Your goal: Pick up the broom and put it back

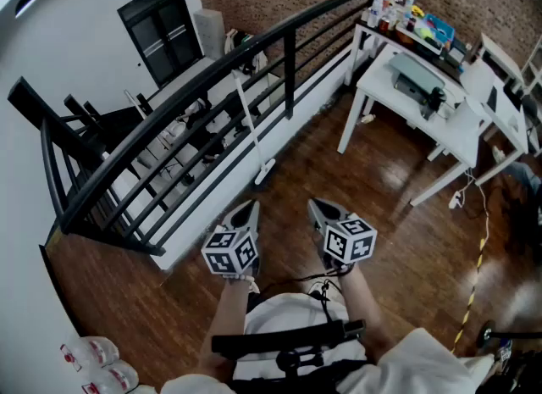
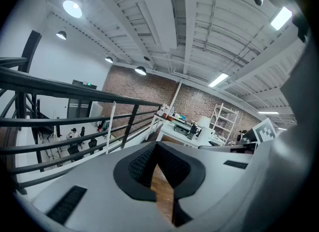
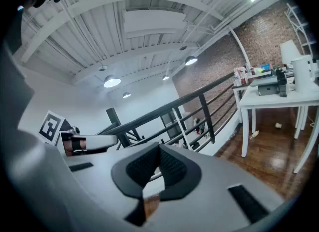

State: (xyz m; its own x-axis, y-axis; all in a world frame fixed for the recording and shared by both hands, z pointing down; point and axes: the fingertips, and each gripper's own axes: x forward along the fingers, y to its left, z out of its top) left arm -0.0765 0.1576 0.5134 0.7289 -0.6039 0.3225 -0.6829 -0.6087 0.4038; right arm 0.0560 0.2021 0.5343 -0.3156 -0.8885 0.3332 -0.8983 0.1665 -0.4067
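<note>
The broom has a thin white handle and leans upright against the black railing; its head rests on the wooden floor. In the left gripper view its handle stands to the left beyond the jaws, and in the right gripper view the handle shows just past the jaw tips. My left gripper and right gripper hover side by side short of the broom head, both apart from it. Each one is shut with nothing between its pads, the left gripper and the right gripper alike.
A white table with a grey machine on it stands at the right, with a cluttered shelf behind it. A cable and striped tape lie on the floor at the right. White bottles sit at the lower left.
</note>
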